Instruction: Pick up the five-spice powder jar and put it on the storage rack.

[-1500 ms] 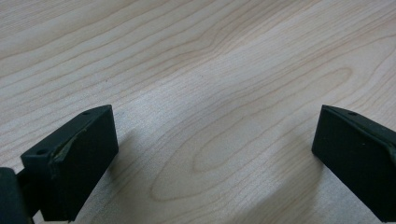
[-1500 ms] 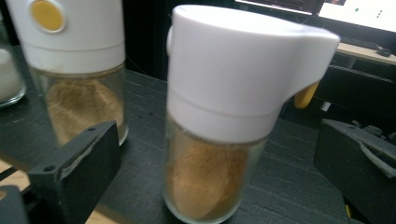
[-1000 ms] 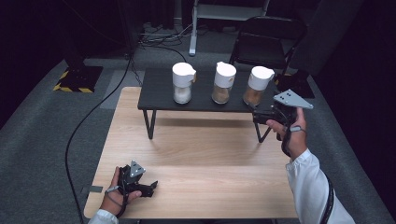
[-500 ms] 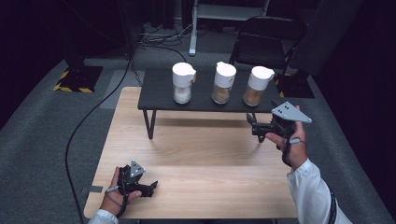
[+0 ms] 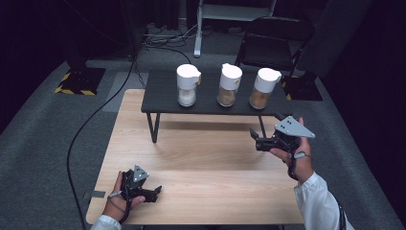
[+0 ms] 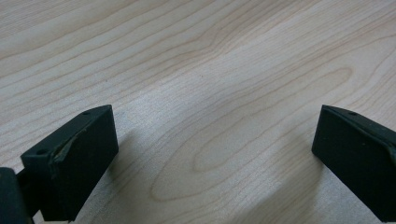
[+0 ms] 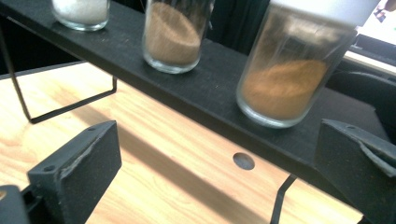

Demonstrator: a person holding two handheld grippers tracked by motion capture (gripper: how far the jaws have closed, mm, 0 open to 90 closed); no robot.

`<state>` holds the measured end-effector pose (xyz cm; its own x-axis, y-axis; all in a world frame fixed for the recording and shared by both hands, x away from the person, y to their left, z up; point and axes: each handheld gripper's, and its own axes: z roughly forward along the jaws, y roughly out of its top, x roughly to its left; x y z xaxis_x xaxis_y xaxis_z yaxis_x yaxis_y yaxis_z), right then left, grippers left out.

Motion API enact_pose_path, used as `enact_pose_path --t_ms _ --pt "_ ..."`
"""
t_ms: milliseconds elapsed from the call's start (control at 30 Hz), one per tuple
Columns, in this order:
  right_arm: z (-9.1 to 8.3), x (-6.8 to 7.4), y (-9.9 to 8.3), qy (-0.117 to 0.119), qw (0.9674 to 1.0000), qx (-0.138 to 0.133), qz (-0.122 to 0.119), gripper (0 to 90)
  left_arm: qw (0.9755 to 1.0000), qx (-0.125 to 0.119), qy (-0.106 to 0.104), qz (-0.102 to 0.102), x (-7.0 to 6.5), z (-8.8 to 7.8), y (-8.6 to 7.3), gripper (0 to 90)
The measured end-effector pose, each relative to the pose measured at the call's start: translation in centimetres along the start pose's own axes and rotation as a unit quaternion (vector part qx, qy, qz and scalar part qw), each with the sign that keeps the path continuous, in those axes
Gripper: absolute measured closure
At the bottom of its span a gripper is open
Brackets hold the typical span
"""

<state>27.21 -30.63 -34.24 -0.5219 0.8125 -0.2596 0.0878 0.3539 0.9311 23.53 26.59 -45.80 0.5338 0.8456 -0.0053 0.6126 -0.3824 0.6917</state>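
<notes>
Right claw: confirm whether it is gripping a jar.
No, the right claw is open and empty, short of the nearest jar on the black shelf.

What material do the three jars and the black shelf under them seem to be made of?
The three jars look like clear glass: the powder shows through their glossy walls. Their white lids seem matte plastic, though that is uncertain. The black shelf looks like matte painted board on thin metal legs.
</notes>
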Motion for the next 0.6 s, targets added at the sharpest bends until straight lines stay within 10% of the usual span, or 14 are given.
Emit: enact_pose_path --t_ms 600 --pt "-0.4 0.6 -2.6 0.033 0.9992 0.024 -0.003 0.3 1.0 0.0 0.0 0.0 0.0 0.0 0.0 0.2"
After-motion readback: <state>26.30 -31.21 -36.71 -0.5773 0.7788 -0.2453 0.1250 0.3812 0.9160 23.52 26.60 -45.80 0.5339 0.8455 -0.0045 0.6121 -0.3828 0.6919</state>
